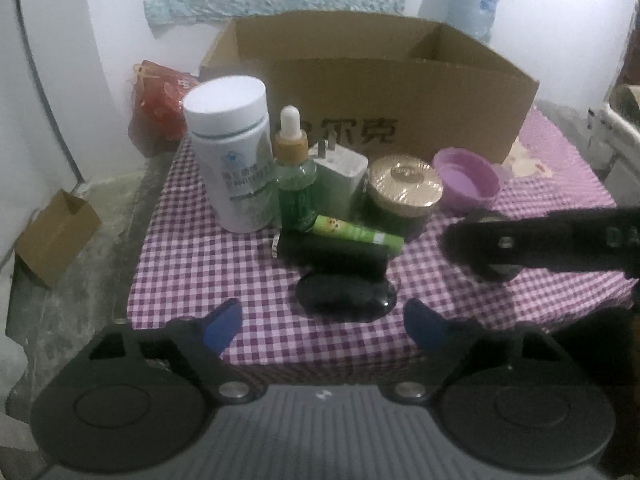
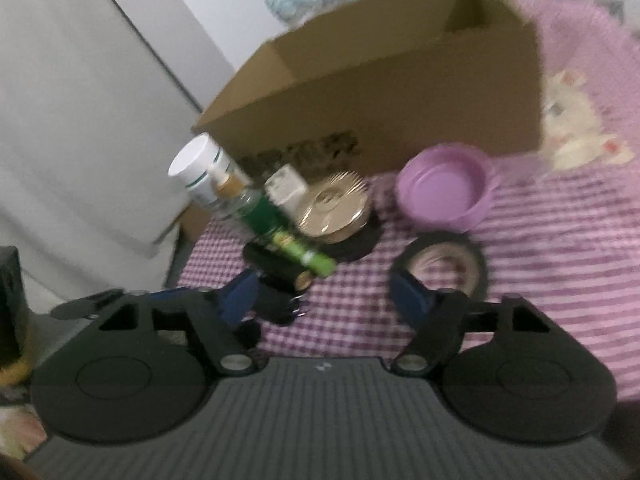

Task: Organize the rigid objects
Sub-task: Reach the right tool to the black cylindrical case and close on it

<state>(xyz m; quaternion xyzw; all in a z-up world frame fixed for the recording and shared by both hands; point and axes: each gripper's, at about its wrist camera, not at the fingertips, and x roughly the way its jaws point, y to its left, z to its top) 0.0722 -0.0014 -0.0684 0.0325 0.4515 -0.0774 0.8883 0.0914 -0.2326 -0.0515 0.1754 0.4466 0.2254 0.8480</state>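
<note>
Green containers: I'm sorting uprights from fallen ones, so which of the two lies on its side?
The light-green tube lies flat atop a black object; the green dropper bottle behind it stands upright.

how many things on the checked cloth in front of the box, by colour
White: 2, pill bottle and charger plug
Green: 2, dropper bottle and small tube
Gold-lidded: 1, jar
Purple: 1, bowl
Black: 3, tape roll, bar, oval case
Total: 9
</note>
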